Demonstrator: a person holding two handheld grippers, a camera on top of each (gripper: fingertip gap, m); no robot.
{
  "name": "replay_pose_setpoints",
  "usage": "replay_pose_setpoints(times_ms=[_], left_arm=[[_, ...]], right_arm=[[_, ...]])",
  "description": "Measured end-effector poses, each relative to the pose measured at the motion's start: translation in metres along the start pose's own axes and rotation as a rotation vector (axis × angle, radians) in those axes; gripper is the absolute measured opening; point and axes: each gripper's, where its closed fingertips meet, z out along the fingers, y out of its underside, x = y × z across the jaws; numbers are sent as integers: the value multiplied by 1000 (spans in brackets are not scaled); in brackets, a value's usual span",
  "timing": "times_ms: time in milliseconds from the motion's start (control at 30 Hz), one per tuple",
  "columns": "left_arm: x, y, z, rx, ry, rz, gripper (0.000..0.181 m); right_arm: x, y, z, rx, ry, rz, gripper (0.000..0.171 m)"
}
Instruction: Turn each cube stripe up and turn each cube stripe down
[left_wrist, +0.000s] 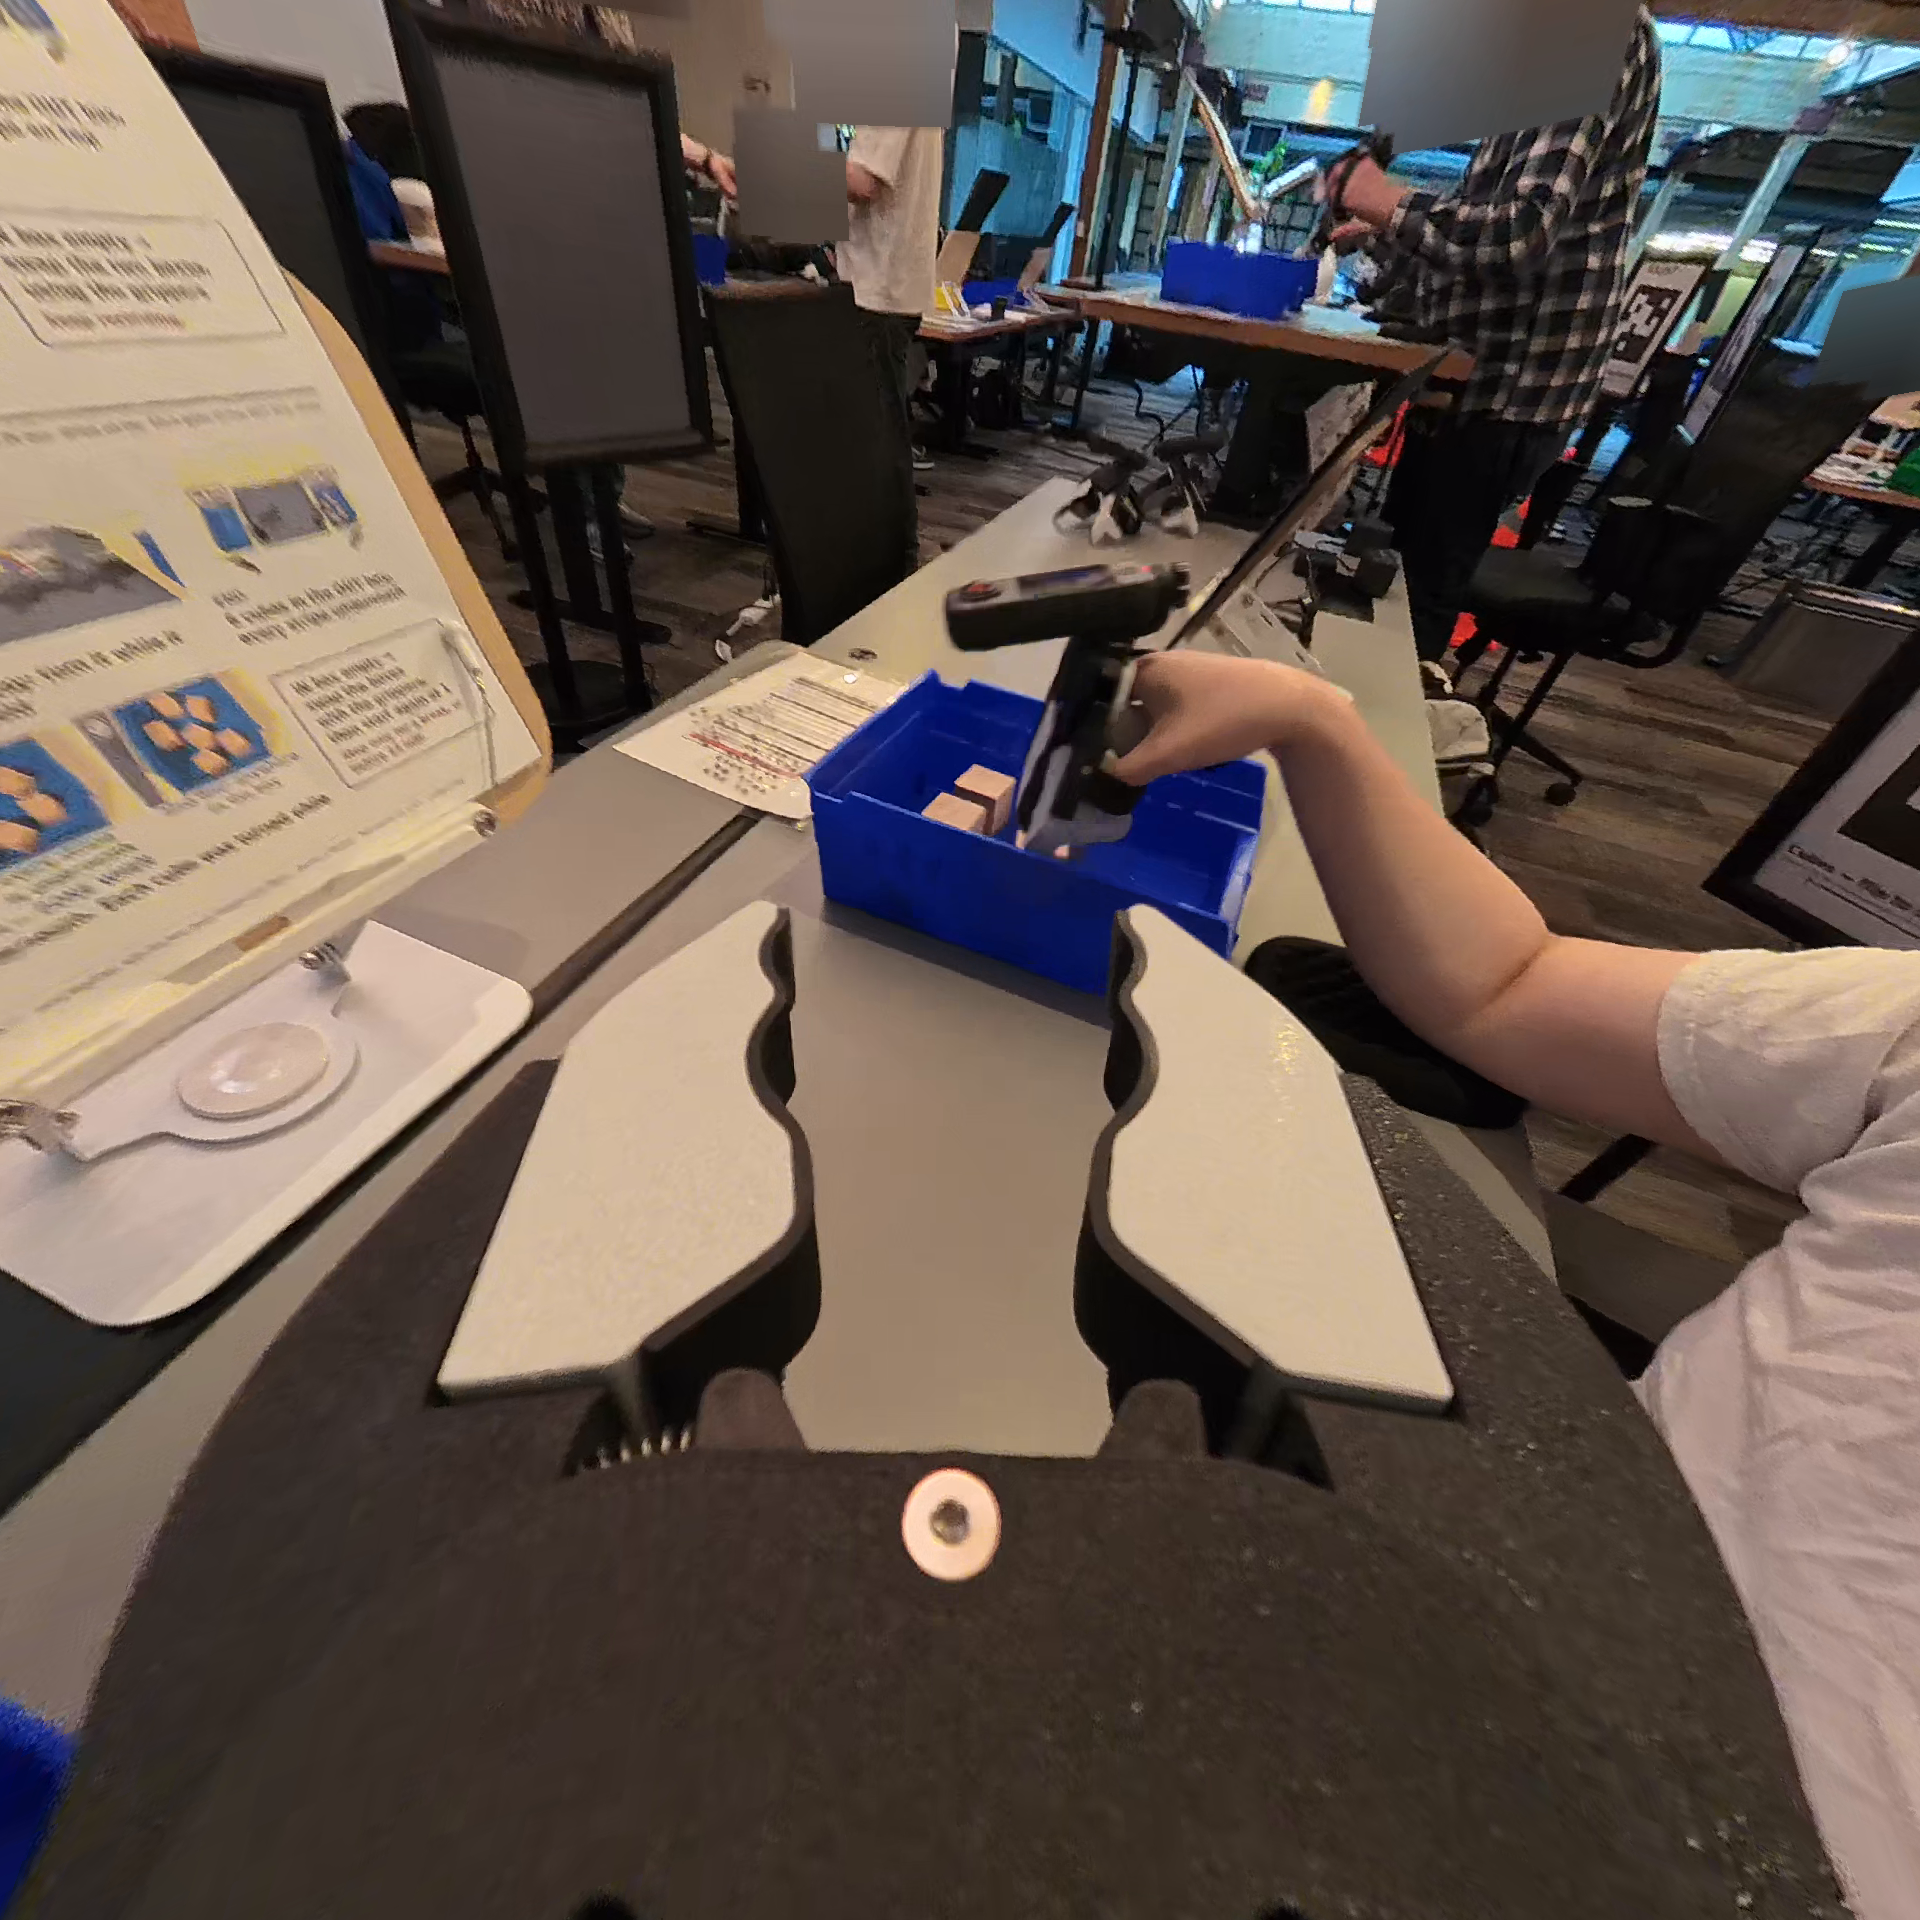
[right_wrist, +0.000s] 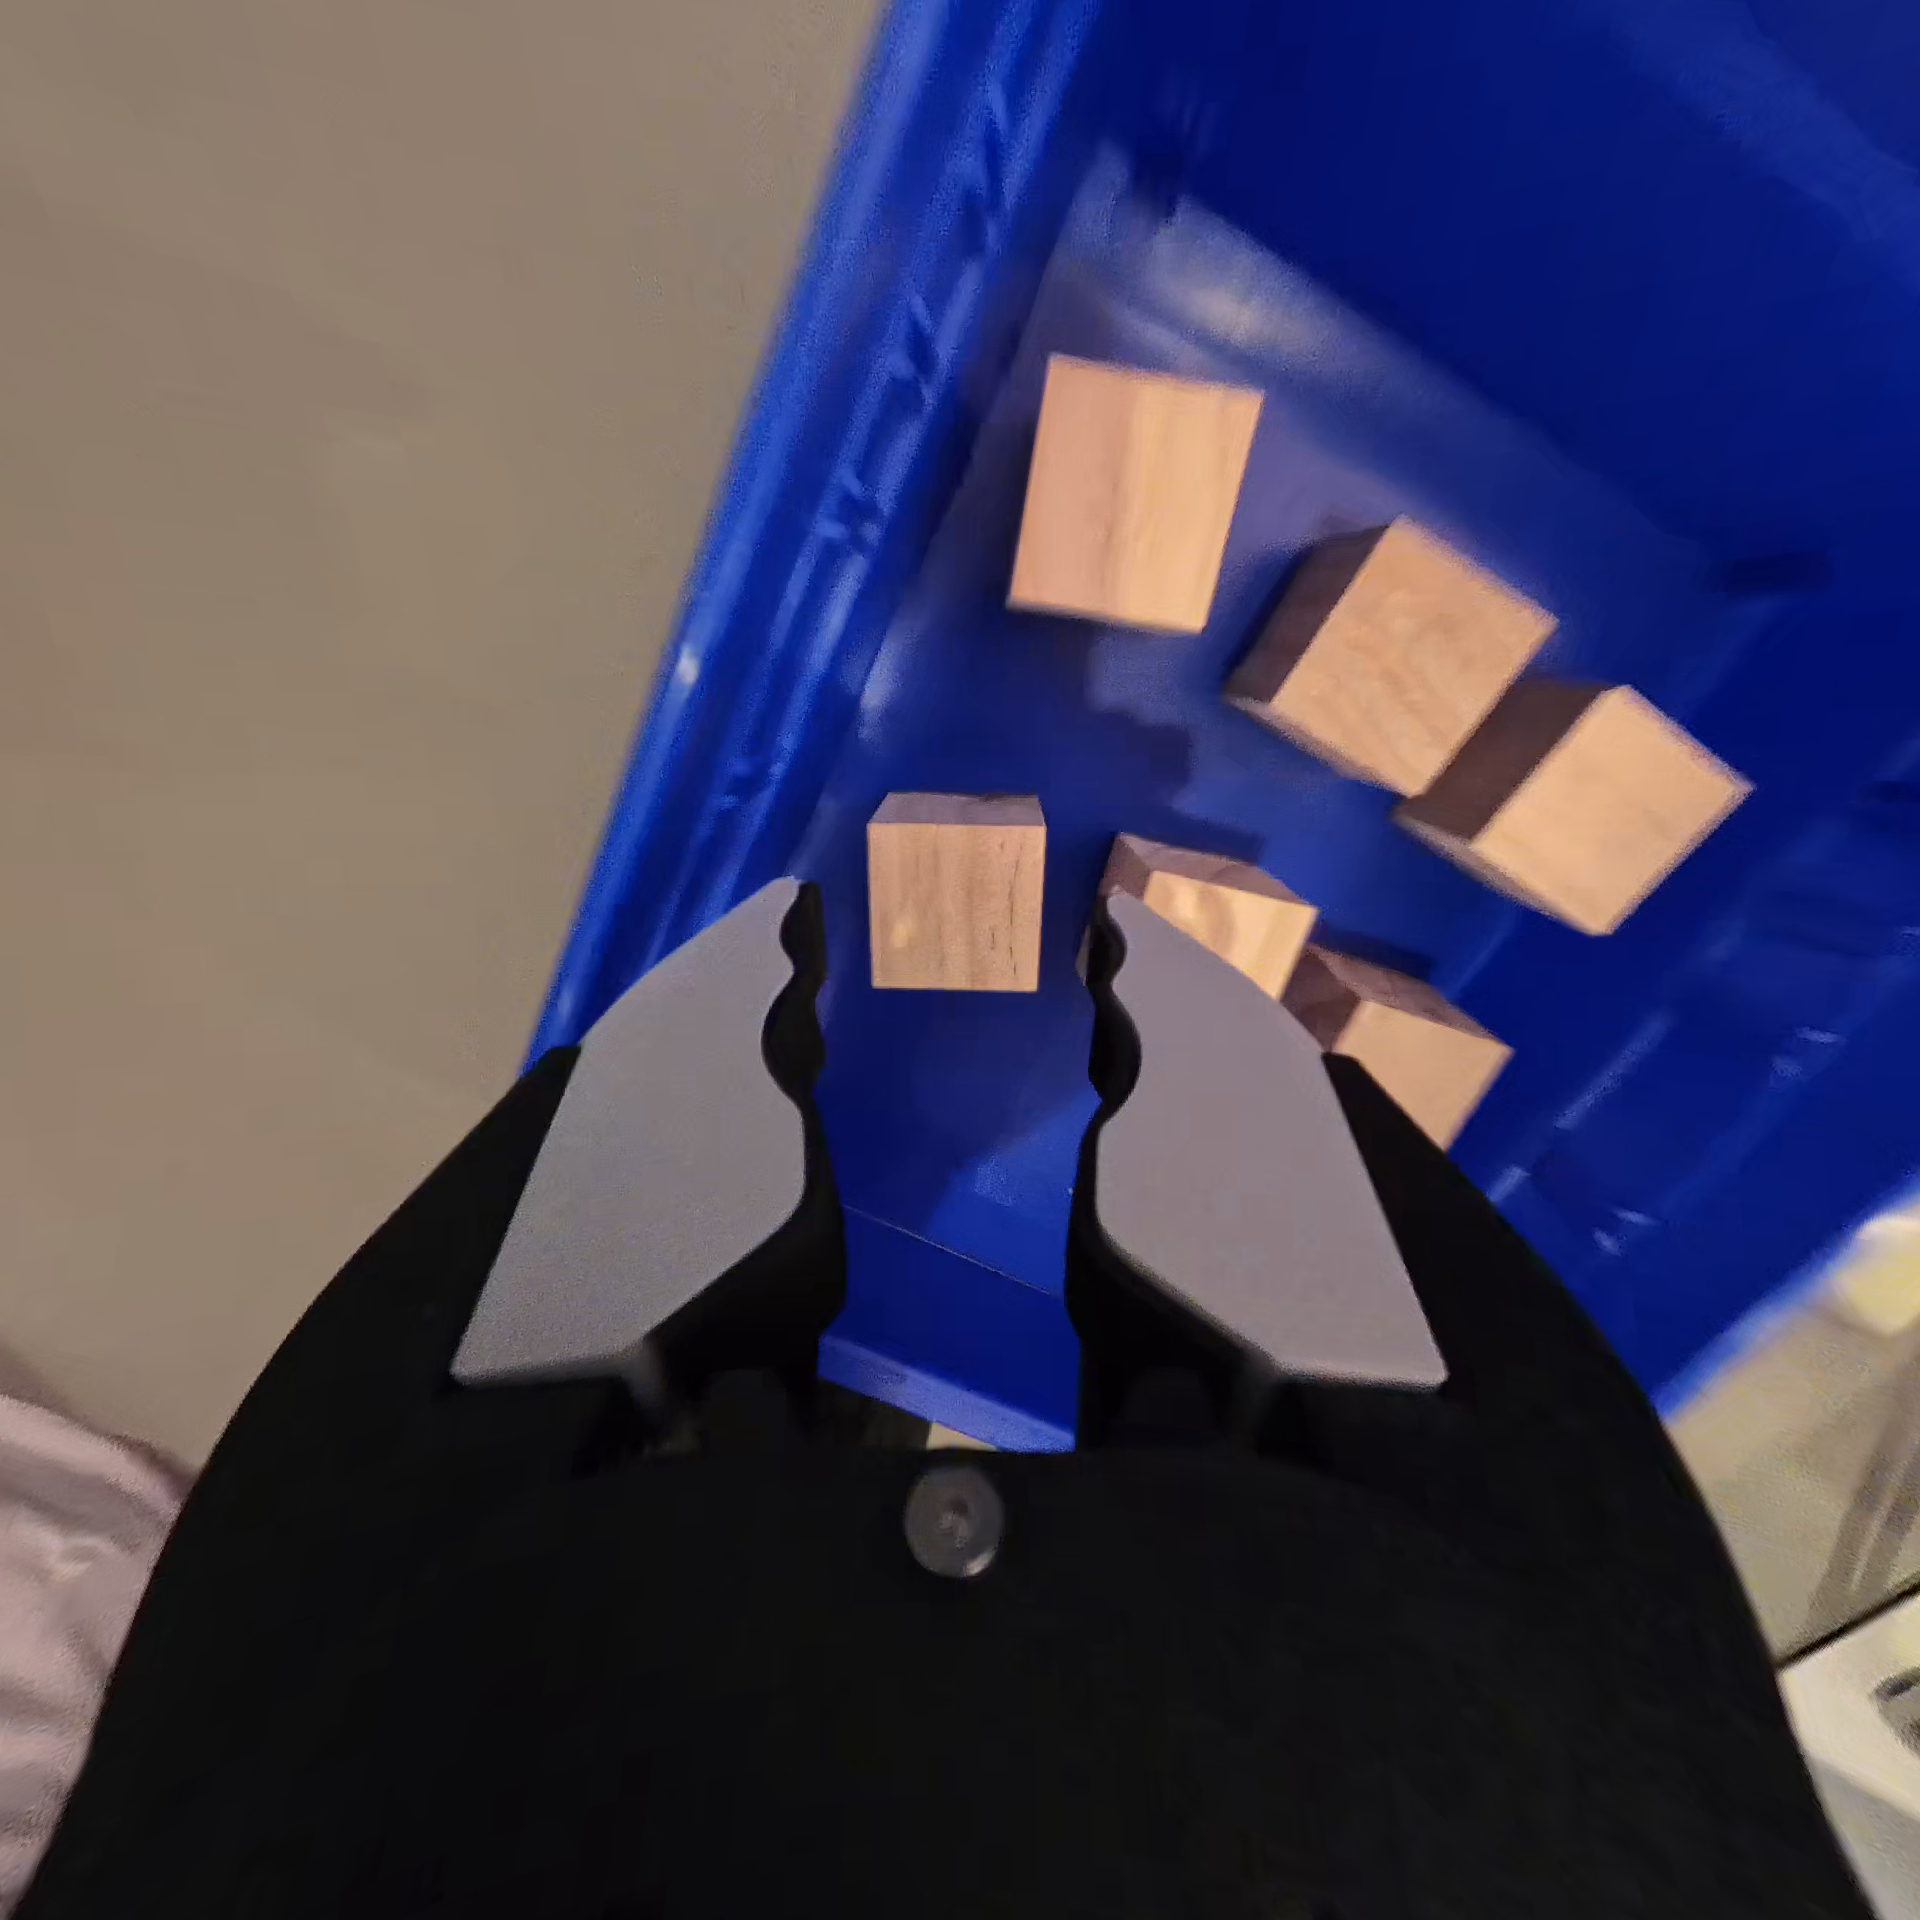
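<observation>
Six cubes (right_wrist: 954, 894) lie in the bin (right_wrist: 790, 582); my right gripper (right_wrist: 956, 914), jaws apart and empty, should straddle the nearest one squarely before closing.

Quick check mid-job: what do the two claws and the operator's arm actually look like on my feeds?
Both the left claw and right claw have a matte black body, two pale grey flat fingers with wavy black inner edges, and a round screw at the base. Seen from the left wrist view, the right one carries a black camera on top. The person wears a white short sleeve.
</observation>
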Motion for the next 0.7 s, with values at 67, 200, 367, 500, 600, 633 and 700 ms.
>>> replay_pose_setpoints(times_ms=[67,200,367,500,600,633,700], left_arm=[[-2,-11,-15,36,-35,29,59],[-21,-28,-55,99,-183,74,62],[-75,-9,-114,-22,-502,136,46],[-148,43,-209,-413,-1068,145,51],[-175,67,-261,-495,-1266,42,48],[-181,82,-275,-543,-1306,-40,48],[-189,112,-292,-652,-1334,-193,55]], right_arm=[[-6,-13,-42,188,14,-59,49],[18,-24,-126,588,164,-128,58],[110,0,-131,708,391,-42,70],[151,39,-74,416,346,135,70],[148,47,-53,334,260,216,65],[148,50,-47,299,252,236,64],[147,56,-36,243,229,275,60]])
